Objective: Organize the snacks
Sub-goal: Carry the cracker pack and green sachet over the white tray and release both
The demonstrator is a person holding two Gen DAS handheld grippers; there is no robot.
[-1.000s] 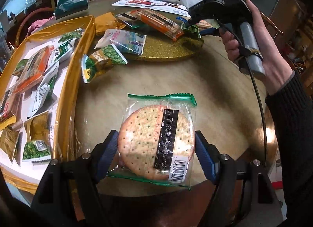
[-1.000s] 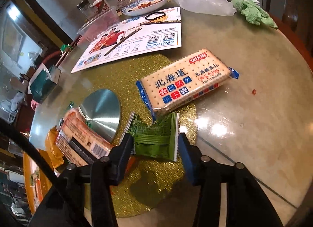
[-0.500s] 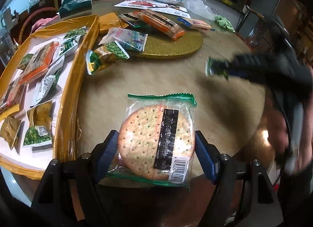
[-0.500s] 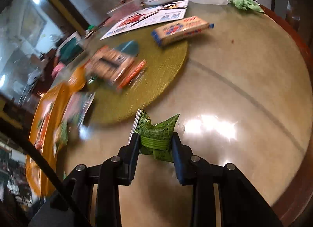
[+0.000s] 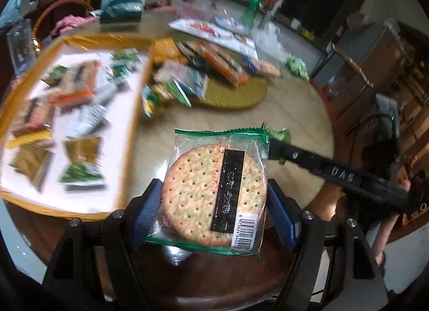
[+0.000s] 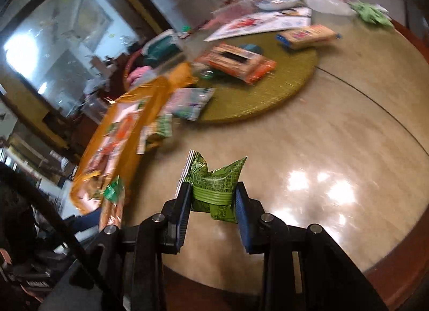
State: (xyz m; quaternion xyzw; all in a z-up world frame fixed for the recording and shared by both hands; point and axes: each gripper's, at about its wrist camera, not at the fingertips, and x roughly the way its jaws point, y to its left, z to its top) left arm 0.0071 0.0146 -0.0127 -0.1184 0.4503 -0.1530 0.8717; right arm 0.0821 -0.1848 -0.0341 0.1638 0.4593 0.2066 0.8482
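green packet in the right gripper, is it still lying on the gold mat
No, the green packet is pinched in the right gripper, up over the bare table, clear of the gold mat.

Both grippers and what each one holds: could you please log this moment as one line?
left gripper: shut on round cracker pack | right gripper: shut on green packet | both above table

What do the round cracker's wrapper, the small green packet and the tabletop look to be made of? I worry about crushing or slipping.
Cracker wrapper: thin clear plastic film with green edges, glossy; the cracker shows through. Green packet: printed film or foil, probably, creased sharply where the right tool pinches it. Tabletop: polished stone or laminate, judging by mirror-like light reflections; which one is unclear.
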